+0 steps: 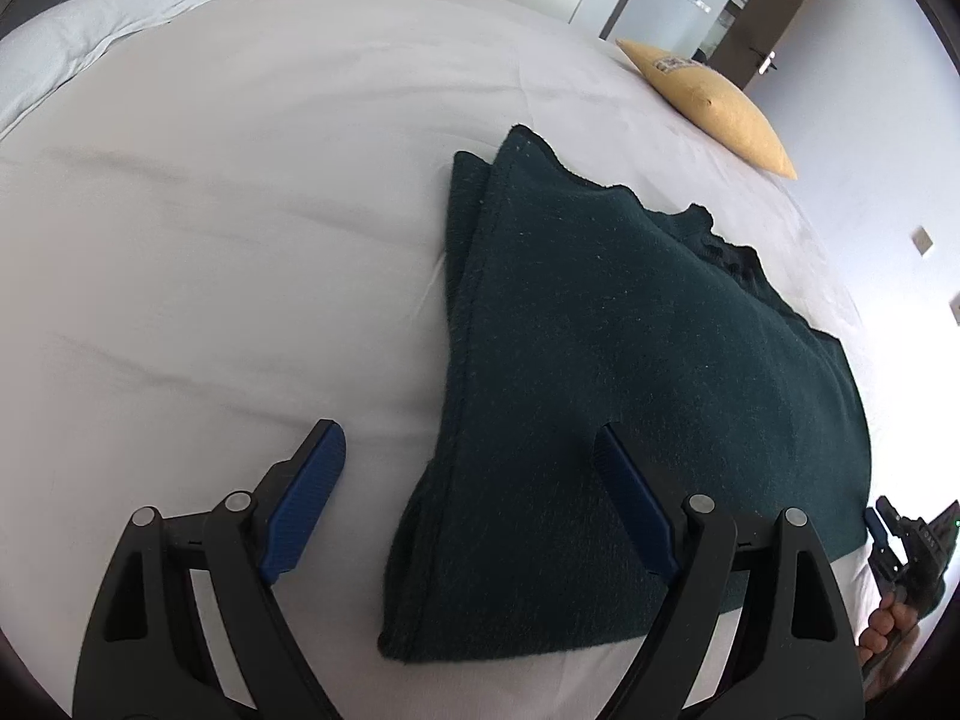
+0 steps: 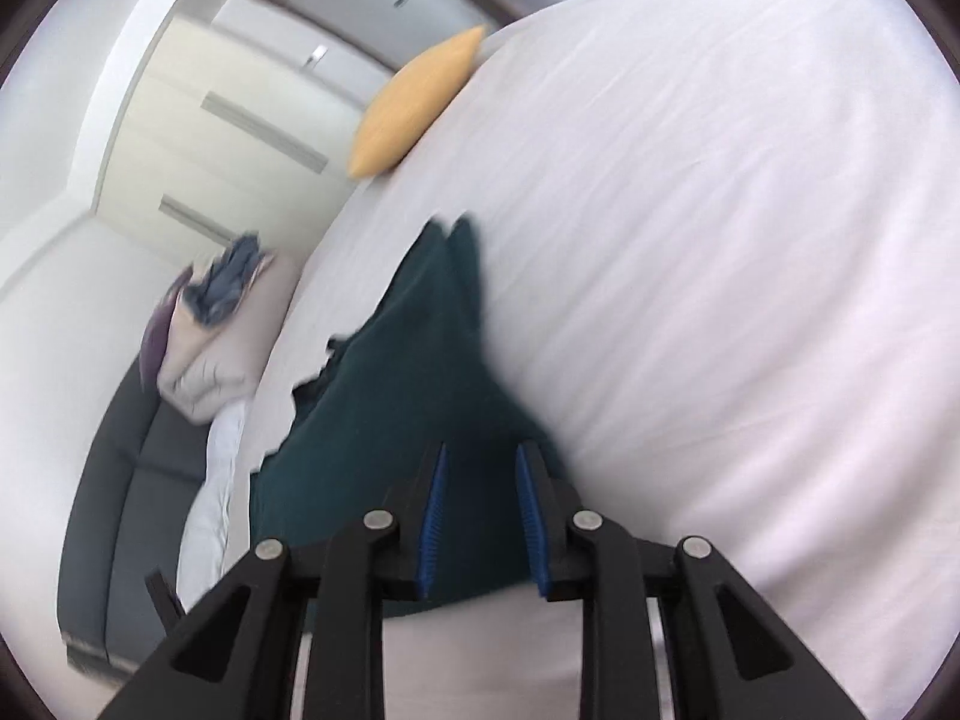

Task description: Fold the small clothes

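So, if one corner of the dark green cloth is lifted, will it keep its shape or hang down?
The green cloth will probably hang down limply: it lies flat in soft doubled layers on the bed. Its fuzzy, thick-looking surface suggests it should not slip easily from the tongs. The layers look loose, so the fold may fall open when lifted.

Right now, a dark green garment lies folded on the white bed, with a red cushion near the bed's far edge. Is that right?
Not quite: the cushion is yellow, not red, as both wrist views show. The rest stands: the dark green garment lies folded on the white bed, and the cushion sits near the bed's far edge.
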A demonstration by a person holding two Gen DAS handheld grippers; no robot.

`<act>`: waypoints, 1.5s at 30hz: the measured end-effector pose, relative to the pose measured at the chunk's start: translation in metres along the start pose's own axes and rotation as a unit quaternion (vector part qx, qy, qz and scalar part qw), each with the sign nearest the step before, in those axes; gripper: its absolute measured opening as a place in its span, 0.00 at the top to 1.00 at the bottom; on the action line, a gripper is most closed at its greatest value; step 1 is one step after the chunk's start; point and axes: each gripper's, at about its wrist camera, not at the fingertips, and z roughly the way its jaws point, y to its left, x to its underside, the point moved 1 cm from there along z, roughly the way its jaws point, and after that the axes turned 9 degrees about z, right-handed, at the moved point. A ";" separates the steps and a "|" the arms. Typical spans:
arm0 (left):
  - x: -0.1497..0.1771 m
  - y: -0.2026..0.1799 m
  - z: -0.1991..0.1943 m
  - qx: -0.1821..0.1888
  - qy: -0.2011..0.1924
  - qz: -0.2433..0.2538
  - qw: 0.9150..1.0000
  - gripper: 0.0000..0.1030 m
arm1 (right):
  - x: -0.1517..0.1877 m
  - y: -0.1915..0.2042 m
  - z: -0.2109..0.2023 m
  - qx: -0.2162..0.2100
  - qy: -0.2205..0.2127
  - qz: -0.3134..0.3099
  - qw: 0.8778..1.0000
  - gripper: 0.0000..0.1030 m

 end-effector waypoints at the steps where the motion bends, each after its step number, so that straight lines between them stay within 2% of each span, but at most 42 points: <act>1: 0.004 0.004 -0.006 0.004 -0.005 -0.013 1.000 0.17 | -0.001 0.001 -0.008 0.020 -0.011 -0.002 1.000 0.53; 2: 0.006 0.008 -0.012 0.010 -0.010 -0.026 1.000 0.17 | -0.001 0.004 -0.015 0.034 -0.024 -0.007 0.999 0.51; 3: 0.011 0.013 -0.019 0.021 -0.016 -0.046 0.999 0.17 | 0.000 0.009 -0.021 0.022 -0.030 -0.009 0.999 0.51; 7: 0.027 0.026 -0.042 0.063 -0.037 -0.108 0.991 0.17 | 0.013 0.050 -0.008 -0.028 0.001 -0.037 0.999 0.47; 9: 0.034 0.030 -0.044 0.084 -0.034 -0.127 0.988 0.17 | 0.031 0.083 0.012 -0.067 0.041 -0.071 0.994 0.40; 12: 0.043 0.036 -0.041 0.122 -0.019 -0.162 0.979 0.17 | 0.062 0.124 0.047 -0.089 0.098 -0.126 0.983 0.37; 15: 0.044 0.039 -0.036 0.157 -0.012 -0.176 0.972 0.17 | 0.085 0.140 0.084 -0.080 0.146 -0.155 0.974 0.26; 17: 0.040 0.043 -0.032 0.176 -0.006 -0.180 0.968 0.17 | 0.090 0.127 0.105 -0.024 0.168 -0.146 0.975 0.28; 18: 0.038 0.047 -0.030 0.190 -0.003 -0.187 0.964 0.17 | 0.089 0.117 0.109 -0.006 0.171 -0.133 0.976 0.37; 19: 0.036 0.053 -0.027 0.209 -0.001 -0.199 0.957 0.17 | 0.086 0.112 0.108 -0.012 0.168 -0.114 0.979 0.37; 20: 0.034 0.057 -0.023 0.224 0.001 -0.211 0.952 0.17 | 0.083 0.109 0.104 -0.027 0.167 -0.099 0.981 0.36; 22: 0.030 0.072 -0.012 0.265 0.005 -0.241 0.933 0.17 | 0.078 0.109 0.095 -0.052 0.165 -0.083 0.981 0.30; 23: 0.027 0.076 -0.007 0.280 0.008 -0.251 0.927 0.17 | 0.076 0.112 0.093 -0.061 0.164 -0.085 0.981 0.30; 24: 0.023 0.080 -0.002 0.291 0.010 -0.258 0.921 0.17 | 0.075 0.116 0.091 -0.069 0.165 -0.090 0.980 0.30; 26: 0.012 0.086 0.006 0.306 0.018 -0.260 0.916 0.17 | 0.073 0.125 0.092 -0.086 0.172 -0.099 0.976 0.30; 28: 0.001 0.088 0.015 0.309 0.030 -0.256 0.915 0.17 | 0.074 0.137 0.100 -0.094 0.179 -0.101 0.974 0.30; 34: -0.027 0.071 0.035 0.313 0.083 -0.195 0.926 0.17 | 0.078 0.167 0.120 -0.117 0.209 -0.111 0.964 0.30; 39: -0.033 0.066 0.038 0.320 0.097 -0.174 0.926 0.21 | 0.078 0.180 0.143 -0.112 0.231 -0.106 0.961 0.30; 41: -0.034 0.064 0.040 0.314 0.107 -0.165 0.929 0.38 | 0.076 0.180 0.151 -0.112 0.238 -0.097 0.960 0.30; 42: -0.034 0.064 0.042 0.311 0.116 -0.164 0.929 0.56 | 0.075 0.179 0.156 -0.107 0.239 -0.093 0.961 0.30; 43: -0.033 0.063 0.045 0.304 0.123 -0.162 0.931 0.68 | 0.074 0.178 0.159 -0.104 0.240 -0.090 0.961 0.30; 45: -0.029 0.058 0.047 0.299 0.124 -0.159 0.933 0.70 | 0.074 0.177 0.166 -0.102 0.242 -0.086 0.961 0.30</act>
